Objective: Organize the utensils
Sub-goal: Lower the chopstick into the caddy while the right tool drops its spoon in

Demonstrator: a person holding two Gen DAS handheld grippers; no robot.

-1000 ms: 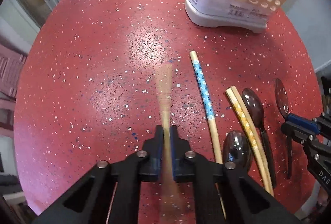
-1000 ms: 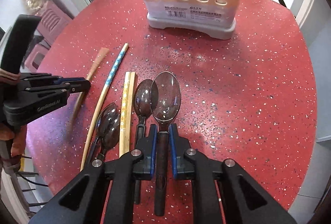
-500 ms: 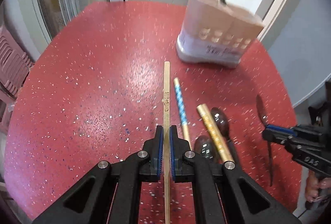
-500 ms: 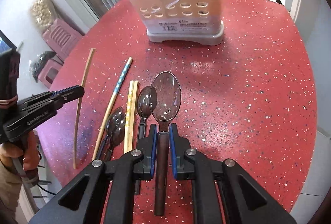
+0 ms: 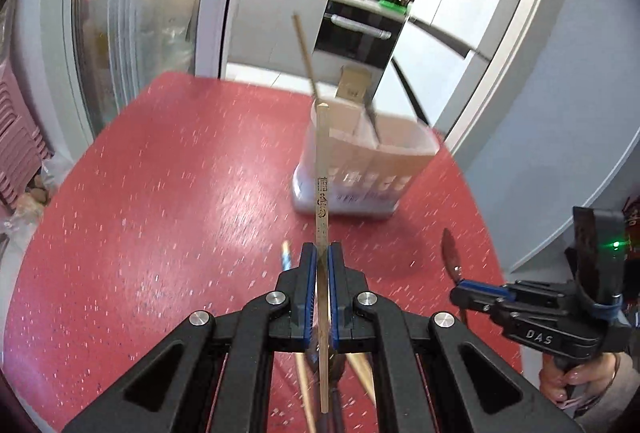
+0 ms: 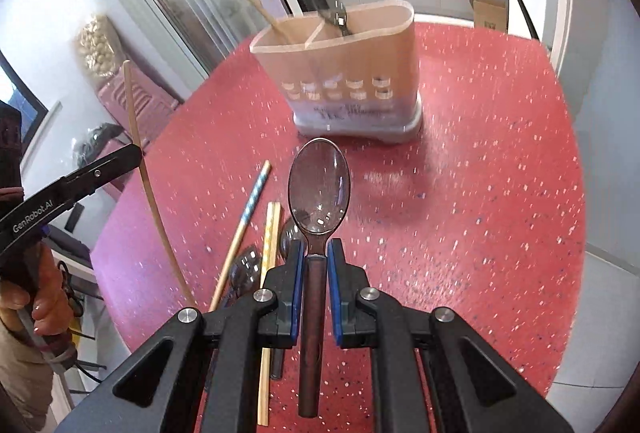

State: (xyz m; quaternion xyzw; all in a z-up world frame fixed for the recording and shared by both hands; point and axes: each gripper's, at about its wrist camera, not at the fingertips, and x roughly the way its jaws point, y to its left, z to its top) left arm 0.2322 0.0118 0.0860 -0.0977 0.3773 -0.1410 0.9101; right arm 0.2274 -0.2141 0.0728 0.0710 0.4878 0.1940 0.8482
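Red table [image 6: 480,193] below; tools clamp chopstick [image 5: 322,169] and spoon [image 6: 319,189].

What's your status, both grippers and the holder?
Left gripper shut on chopstick. Right gripper shut on spoon. Holder ahead, path clear.

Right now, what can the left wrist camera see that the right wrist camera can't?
Only the left wrist view shows the left gripper up close, pinching a plain chopstick. Only the right wrist view shows the right gripper up close, clamping a spoon, plus the blue-dotted chopstick in full on the table. Both show the red table and the beige utensil holder.
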